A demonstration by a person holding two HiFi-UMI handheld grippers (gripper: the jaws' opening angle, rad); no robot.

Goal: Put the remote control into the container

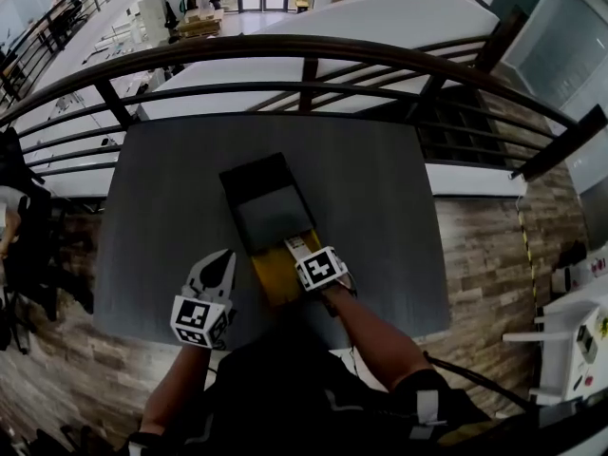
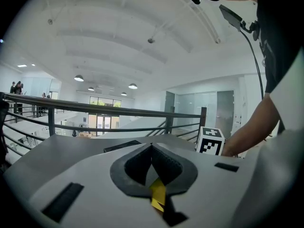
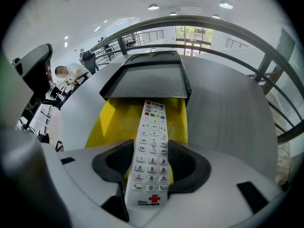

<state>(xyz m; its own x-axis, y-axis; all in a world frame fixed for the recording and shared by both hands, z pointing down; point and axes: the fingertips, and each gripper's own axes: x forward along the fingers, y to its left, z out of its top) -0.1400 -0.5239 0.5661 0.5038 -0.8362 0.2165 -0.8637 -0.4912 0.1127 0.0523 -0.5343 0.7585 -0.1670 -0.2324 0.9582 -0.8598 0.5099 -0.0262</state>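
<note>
A dark grey table (image 1: 380,207) stands against a curved dark railing (image 1: 285,47) on a wood-plank floor (image 1: 484,255). Beyond, at upper left, lies a bright white hall (image 1: 123,36); round ceiling lamps (image 2: 79,78) glow overhead.

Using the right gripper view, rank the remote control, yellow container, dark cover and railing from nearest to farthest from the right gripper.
1. Remote control, clamped in the right gripper.
2. Yellow container, directly beneath and just ahead.
3. Dark cover, over the container's far end.
4. Railing, farthest back, arching across the top.
</note>
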